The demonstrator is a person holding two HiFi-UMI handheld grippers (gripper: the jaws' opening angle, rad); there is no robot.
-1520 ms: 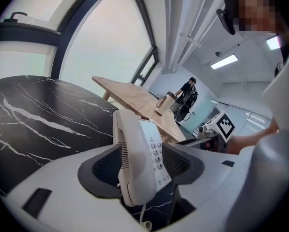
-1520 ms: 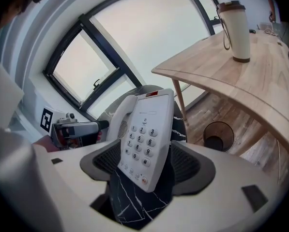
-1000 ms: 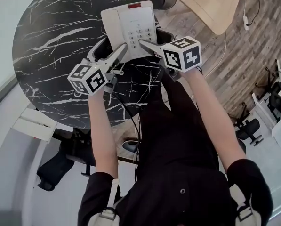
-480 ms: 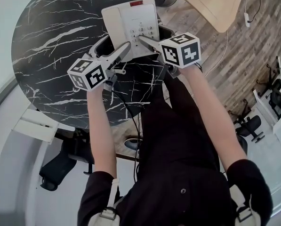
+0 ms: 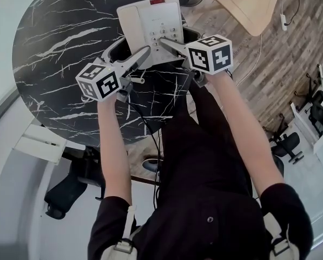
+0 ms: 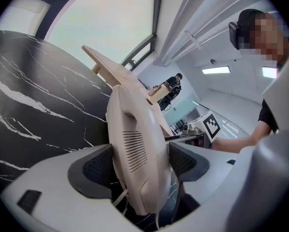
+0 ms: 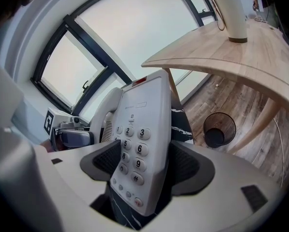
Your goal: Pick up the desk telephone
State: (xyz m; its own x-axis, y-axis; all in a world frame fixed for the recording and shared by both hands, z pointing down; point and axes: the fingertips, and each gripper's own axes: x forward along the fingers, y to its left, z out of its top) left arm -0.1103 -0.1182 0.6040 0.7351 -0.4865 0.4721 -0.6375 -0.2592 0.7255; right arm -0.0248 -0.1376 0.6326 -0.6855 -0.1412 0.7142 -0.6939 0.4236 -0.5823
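- table point(image 5: 58, 53): round, black marble with white veins, taking up most of the upper left of the head view. pale floor lies to its left and wood flooring to its right.
- wooden desk point(image 5: 242, 7): a light tabletop just past the round table. in the right gripper view it hangs over the scene with a white column point(image 7: 231, 13) standing on it.
- arms: the person's two bare forearms reach out over the table's near rim, one to each gripper.
- desk telephone point(image 5: 150, 18): cream, at the far edge of the round table. its handset point(image 6: 134, 149) is on the left and its keypad point(image 7: 132, 149) on the right, with a red strip point(image 5: 157, 1) at the top.
- left gripper point(image 5: 134, 44): its jaws are opening, with the handset side of the telephone between the pads. the pads look very close to it on both sides, but i cannot be sure they press.
- right gripper point(image 5: 175, 36): clamped on the keypad side, one pad over the number keys and the other against the back face.
- marker cubes: the right one point(image 5: 211, 53) and both sets of jaws cover the telephone's near corners in the head view, so its front edge is hidden there.
- waste basket point(image 7: 219, 129): black mesh, on the wood floor under the wooden desk, well apart from the telephone.
- office chairs point(image 5: 285, 148): dark, far off at the right edge.
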